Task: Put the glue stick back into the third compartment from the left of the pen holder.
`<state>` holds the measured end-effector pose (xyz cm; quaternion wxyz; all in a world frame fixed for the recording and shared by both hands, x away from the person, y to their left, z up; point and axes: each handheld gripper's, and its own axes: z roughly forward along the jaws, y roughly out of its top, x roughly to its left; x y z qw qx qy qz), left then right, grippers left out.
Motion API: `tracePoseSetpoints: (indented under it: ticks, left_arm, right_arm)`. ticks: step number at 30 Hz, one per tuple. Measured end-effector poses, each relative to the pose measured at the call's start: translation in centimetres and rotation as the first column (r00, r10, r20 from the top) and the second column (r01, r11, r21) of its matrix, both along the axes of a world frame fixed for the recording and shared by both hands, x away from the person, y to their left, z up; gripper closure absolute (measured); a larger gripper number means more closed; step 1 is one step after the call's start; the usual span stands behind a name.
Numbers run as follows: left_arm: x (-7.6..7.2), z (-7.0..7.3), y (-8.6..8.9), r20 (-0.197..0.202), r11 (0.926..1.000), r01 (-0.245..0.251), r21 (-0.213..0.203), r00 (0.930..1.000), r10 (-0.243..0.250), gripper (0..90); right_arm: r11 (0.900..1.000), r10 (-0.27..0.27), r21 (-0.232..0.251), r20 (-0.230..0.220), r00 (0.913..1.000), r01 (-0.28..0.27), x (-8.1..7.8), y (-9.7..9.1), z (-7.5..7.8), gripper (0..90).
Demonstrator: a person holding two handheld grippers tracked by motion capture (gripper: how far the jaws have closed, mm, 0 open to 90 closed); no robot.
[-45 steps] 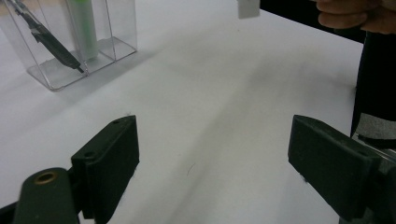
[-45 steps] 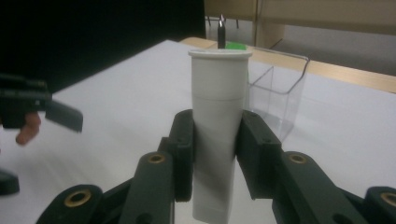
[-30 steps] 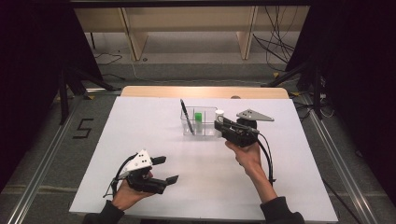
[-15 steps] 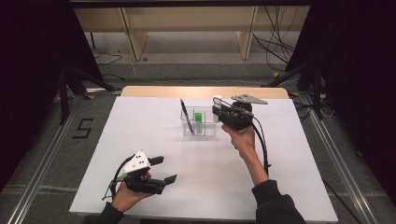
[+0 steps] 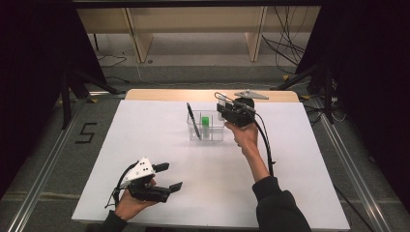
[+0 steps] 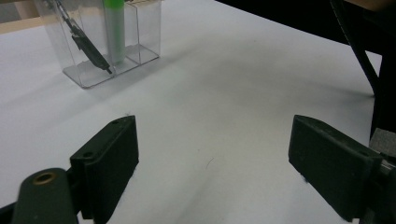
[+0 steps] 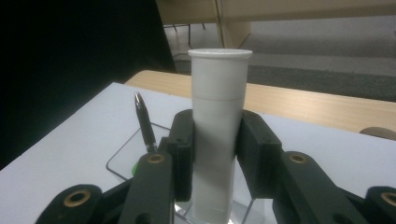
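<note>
Two handheld grippers work at a white table (image 5: 145,145), and the job in hand looks like filling a clear plastic organizer (image 5: 207,126) with pens and markers. Part of it seems done: a black pen (image 5: 193,121) leans tilted in the organizer's left compartment, and a green marker (image 5: 205,124) stands upright in the next one.

The right gripper (image 7: 215,140), held above the organizer's right end in the high view, pinches a white cylindrical marker (image 7: 218,116) upright between its pads, which press on both sides of the barrel. In the right gripper view the marker's lower end hangs over the clear box, though whether it is already inside a compartment cannot be told. What is left, by my judgement, is to lower it into a free compartment and let go.

The left gripper (image 6: 210,158) rests low near the table's front edge, well apart from the organizer, its jaws spread wide with nothing between them.

Little stands in the way. The leaning pen's tip rises just beside the white marker in the right gripper view and could be knocked. Beyond the table's wooden far edge (image 5: 169,94) lie wooden furniture legs and loose cables on the floor.
</note>
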<state>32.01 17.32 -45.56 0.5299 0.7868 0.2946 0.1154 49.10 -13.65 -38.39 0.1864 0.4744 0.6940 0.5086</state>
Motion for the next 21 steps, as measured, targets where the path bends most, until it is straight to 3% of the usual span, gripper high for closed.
tracePoseSetpoints:
  ticks: [21]
  left_arm:
    - [0.5, -0.2, 0.3, 0.015, 0.9993, -0.036, 0.009, 0.9992, 0.036, 15.5]
  right_arm:
    - [0.9988, -0.019, -0.047, -0.05, 0.9986, 0.016, 1.5, 1.5, -2.5, 68.2]
